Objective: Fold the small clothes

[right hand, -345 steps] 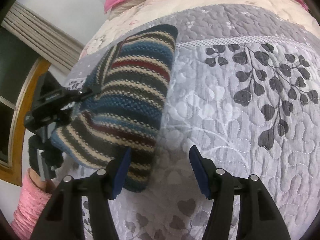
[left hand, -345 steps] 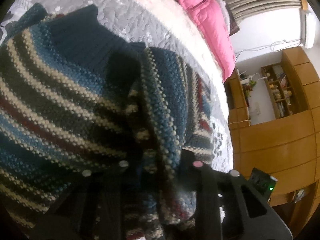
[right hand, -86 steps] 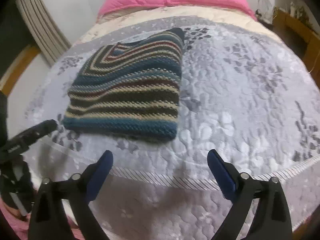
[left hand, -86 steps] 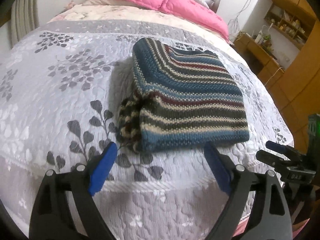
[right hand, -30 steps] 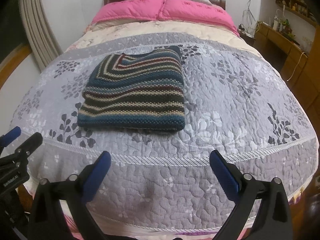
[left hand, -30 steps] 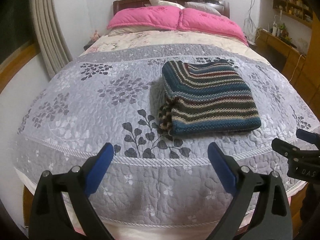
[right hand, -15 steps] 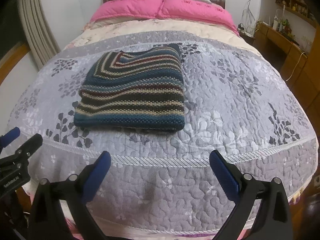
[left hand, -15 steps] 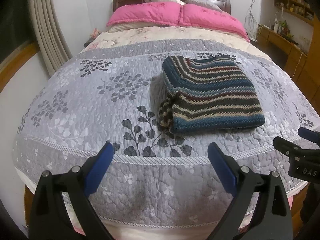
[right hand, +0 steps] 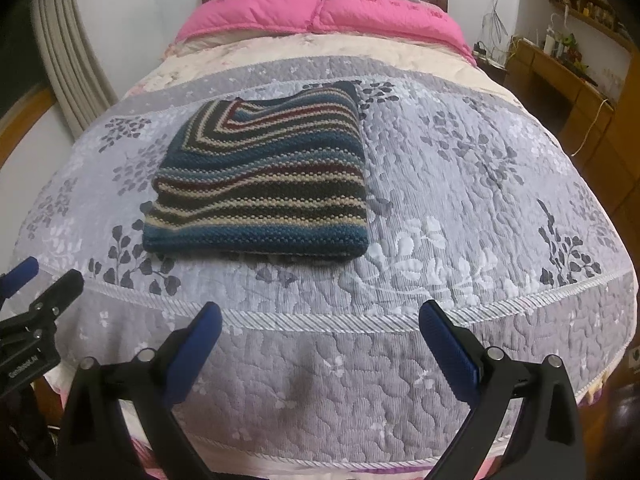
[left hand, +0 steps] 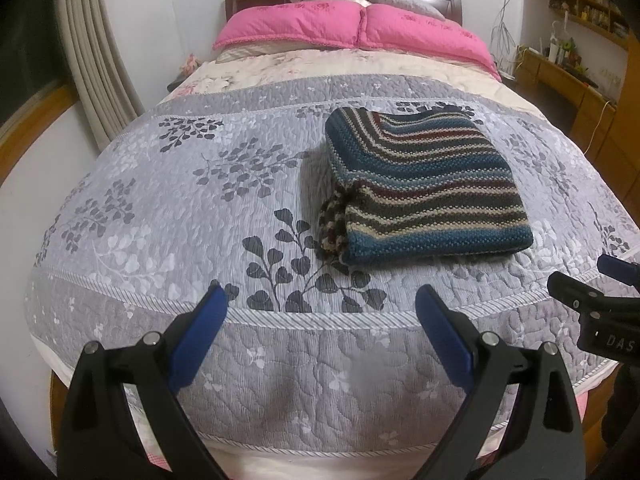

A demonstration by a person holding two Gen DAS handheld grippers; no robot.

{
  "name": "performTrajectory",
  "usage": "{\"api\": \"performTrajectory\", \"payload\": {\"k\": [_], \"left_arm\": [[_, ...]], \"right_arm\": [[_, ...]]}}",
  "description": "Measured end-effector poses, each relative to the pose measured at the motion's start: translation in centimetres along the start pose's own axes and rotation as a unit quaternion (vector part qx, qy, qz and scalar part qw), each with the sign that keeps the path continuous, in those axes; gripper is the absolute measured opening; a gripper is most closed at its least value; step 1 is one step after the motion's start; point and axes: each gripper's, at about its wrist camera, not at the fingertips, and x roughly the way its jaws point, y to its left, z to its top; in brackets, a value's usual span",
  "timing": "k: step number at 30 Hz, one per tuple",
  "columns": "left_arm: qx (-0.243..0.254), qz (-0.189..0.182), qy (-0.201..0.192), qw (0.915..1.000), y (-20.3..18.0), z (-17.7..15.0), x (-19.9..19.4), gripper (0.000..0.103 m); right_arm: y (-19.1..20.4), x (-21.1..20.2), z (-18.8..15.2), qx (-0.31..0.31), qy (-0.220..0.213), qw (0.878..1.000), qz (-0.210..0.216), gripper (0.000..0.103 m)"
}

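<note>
A striped knit sweater in blue, cream, dark green and red lies folded into a thick rectangle on the grey leaf-patterned quilt, right of the bed's middle. In the right wrist view the same sweater sits left of centre. My left gripper hovers open over the foot of the bed, well short of the sweater, nothing between its blue pads. My right gripper is open too, empty, also back at the bed's foot. Each gripper shows at the edge of the other's view.
Two pink pillows lie at the wooden headboard. Beige curtains hang on the left. Wooden desk and shelves with cables stand along the right wall. The quilt spreads flat around the sweater.
Both grippers let go of the sweater and drew back to the foot of the bed, open. In the last second the views have barely shifted; the sweater lies still.
</note>
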Motion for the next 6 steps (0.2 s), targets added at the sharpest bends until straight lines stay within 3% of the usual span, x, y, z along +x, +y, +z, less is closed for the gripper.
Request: {"api": "performTrajectory", "payload": {"k": [6], "left_arm": [[0.0,0.0,0.0,1.0,-0.03,0.04,-0.02,0.094]], "right_arm": [[-0.15,-0.04,-0.01,0.005,0.001,1.0,-0.004,0.099]]}}
